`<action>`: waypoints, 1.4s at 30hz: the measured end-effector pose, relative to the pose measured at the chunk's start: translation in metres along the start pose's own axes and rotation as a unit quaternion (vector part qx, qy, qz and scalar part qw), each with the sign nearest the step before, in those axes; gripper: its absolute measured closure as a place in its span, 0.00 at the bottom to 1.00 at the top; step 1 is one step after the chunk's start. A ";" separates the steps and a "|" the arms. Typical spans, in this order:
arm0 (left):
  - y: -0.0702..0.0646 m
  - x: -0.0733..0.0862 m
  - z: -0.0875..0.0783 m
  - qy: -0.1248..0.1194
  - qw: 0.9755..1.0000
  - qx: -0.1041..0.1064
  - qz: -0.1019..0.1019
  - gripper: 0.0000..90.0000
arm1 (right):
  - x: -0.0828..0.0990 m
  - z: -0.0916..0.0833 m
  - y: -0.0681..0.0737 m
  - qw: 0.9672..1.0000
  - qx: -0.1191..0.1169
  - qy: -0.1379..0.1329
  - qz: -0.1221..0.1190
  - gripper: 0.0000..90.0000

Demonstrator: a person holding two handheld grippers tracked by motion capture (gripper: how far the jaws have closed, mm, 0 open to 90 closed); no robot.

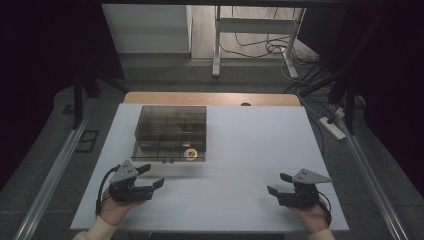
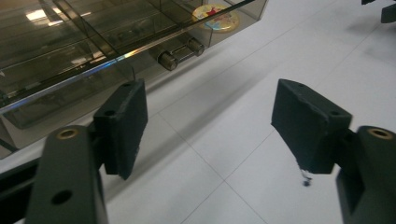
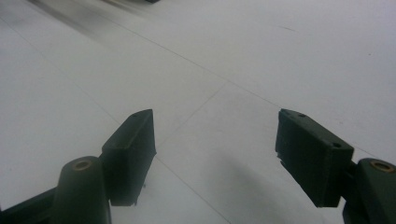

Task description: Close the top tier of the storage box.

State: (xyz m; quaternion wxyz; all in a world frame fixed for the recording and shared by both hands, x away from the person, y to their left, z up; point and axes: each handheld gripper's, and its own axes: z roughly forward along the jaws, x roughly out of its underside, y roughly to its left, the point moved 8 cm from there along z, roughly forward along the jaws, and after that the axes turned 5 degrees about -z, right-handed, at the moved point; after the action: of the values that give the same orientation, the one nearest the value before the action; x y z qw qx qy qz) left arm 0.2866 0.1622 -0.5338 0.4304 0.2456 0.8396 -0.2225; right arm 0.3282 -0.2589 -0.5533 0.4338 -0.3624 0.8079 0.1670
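The smoked transparent compartment box (image 1: 171,132) sits on the left half of the white table (image 1: 250,145), toward the far side. A round, colourful sticker-like disc (image 1: 190,154) lies in its near right compartment. A small double-knob handle (image 2: 180,53) projects from the near wall. The left gripper (image 1: 152,176) is just in front of the box, jaws apart with nothing between them. The right gripper (image 1: 280,183) rests well apart at the near right, jaws apart and empty. Beyond the table: grey floor, a metal stand, loose cables and dark curtains.
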 end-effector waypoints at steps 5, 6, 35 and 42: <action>-0.002 -0.002 -0.003 -0.009 1.000 0.007 0.012 0.46 | 0.000 0.001 0.002 1.000 -0.001 0.002 -0.002 0.31; -0.002 -0.002 -0.003 -0.010 1.000 0.007 0.014 0.50 | 0.001 0.002 0.002 1.000 -0.003 0.005 -0.004 0.31; 0.025 -0.007 0.019 -0.003 0.999 -0.049 0.008 0.98 | 0.003 0.006 0.002 1.000 0.000 0.017 -0.008 0.21; 0.028 -0.006 0.024 0.003 0.998 -0.057 0.009 0.98 | 0.004 0.008 0.003 1.000 -0.004 0.022 -0.011 0.21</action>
State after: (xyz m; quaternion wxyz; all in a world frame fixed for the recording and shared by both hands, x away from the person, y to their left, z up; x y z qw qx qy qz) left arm 0.3214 0.1691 -0.5458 0.4434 0.2292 0.8498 -0.1692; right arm 0.3285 -0.2541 -0.5613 0.4164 -0.3763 0.8124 0.1582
